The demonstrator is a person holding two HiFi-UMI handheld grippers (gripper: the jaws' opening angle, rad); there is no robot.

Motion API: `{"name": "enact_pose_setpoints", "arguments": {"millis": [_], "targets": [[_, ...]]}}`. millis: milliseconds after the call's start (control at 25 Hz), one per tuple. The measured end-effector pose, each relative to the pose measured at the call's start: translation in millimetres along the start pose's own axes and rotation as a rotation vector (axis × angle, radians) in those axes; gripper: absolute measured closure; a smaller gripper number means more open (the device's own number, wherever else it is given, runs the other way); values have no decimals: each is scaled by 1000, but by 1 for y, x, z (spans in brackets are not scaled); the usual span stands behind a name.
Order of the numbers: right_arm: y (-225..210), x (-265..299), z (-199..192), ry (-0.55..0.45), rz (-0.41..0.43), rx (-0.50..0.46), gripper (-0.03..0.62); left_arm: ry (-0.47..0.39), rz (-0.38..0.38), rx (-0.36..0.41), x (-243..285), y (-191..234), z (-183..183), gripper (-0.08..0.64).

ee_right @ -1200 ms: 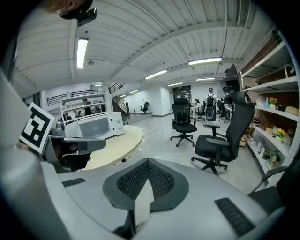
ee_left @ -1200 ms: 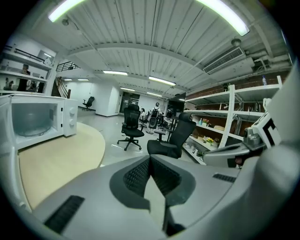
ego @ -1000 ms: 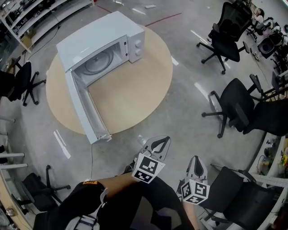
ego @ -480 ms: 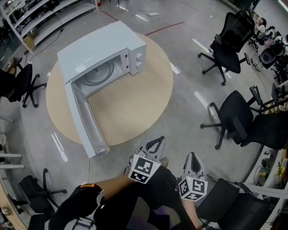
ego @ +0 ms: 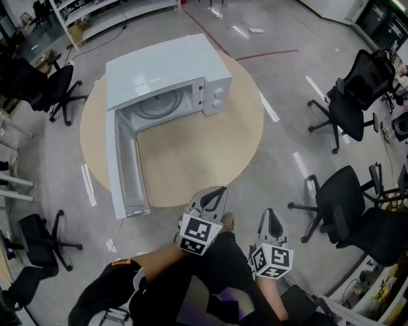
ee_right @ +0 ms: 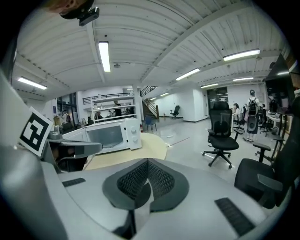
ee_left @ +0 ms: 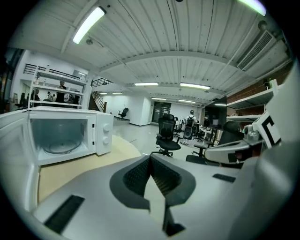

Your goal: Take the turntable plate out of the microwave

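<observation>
A white microwave (ego: pixel 167 69) stands on the round wooden table (ego: pixel 197 153) with its door (ego: pixel 125 167) swung wide open toward me. The glass turntable plate (ego: pixel 159 104) lies inside the cavity and shows again through the opening in the left gripper view (ee_left: pixel 61 147). My left gripper (ego: pixel 215 192) is shut and holds nothing; it hovers just off the table's near edge, well short of the microwave. My right gripper (ego: pixel 269 214) is shut and empty too, beside it over the floor. Each gripper view shows its own jaws closed together (ee_left: pixel 150 159) (ee_right: pixel 147 162).
Black office chairs stand around the table: two at the right (ego: pixel 347 102) (ego: pixel 347 213), others at the left (ego: pixel 57 83) (ego: pixel 39 237). Shelving (ego: pixel 95 13) runs along the far wall. The open door juts past the table's left front edge.
The head view has shifted, so the table and microwave sit further right and a little nearer. Both grippers stay shut and low near my body.
</observation>
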State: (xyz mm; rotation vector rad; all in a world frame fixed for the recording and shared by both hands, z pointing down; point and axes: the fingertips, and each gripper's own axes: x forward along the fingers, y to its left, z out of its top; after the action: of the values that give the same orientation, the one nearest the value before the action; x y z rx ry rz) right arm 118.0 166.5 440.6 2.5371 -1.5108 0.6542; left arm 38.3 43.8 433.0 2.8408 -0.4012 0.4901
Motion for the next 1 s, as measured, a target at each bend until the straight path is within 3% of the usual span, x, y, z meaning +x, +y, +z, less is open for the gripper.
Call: {"name": "enact_pose_setpoints", "arguments": {"millis": [480, 1000], "targets": [[-39, 71, 34, -11, 275, -65, 576, -25, 266, -46, 42, 5, 21, 512], [-16, 112, 34, 3, 539, -127, 575, -16, 528, -153, 23, 21, 1, 512]]}}
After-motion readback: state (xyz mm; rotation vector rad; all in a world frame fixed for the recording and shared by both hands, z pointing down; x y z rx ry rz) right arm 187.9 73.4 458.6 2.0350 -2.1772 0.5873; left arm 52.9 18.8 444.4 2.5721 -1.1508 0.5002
